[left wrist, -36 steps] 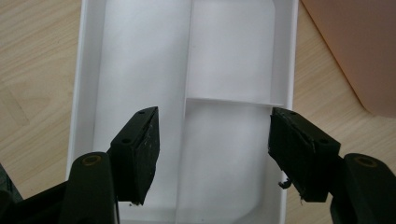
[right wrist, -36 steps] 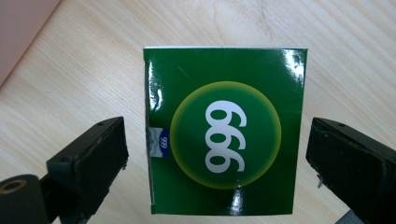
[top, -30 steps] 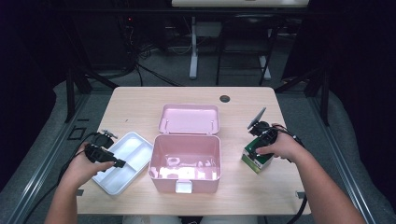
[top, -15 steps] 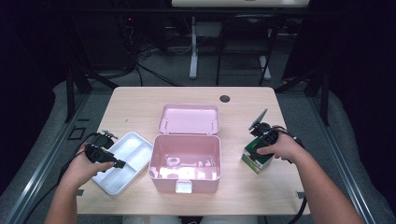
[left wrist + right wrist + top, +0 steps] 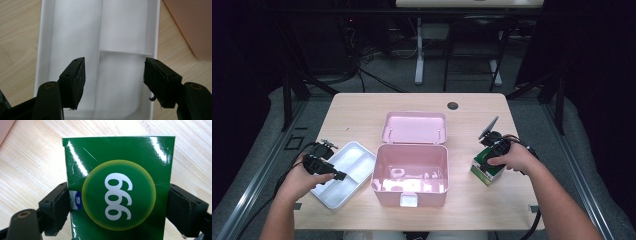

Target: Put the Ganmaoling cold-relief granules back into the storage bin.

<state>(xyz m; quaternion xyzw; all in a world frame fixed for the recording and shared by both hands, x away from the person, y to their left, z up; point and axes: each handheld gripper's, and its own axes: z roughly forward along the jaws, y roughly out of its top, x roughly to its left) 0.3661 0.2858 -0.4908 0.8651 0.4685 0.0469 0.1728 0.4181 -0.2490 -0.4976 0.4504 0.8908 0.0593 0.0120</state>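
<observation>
At the right of the high view, the right tool is sitting over a small green box that is standing on the tabletop, well apart from the open pink case at the centre. At lower left, the left tool is hovering over the white divided tray, which is lying just beside the case.

In the left gripper view, the left tool is standing open with nothing between its jaws, the tray's compartments lying below.

In the right gripper view, the right tool has just been closing its jaws onto the box, which fills the gap; the pads are sitting against its two side faces, though whether they are pressing firmly yet I cannot tell. The box is looking like glossy printed card: probably light, fairly stiff along its edges, but slippery and liable to dent in the middle of a panel. Judging from this, the narrow side faces near the corners are offering the best hold, with gentle pressure.
</observation>
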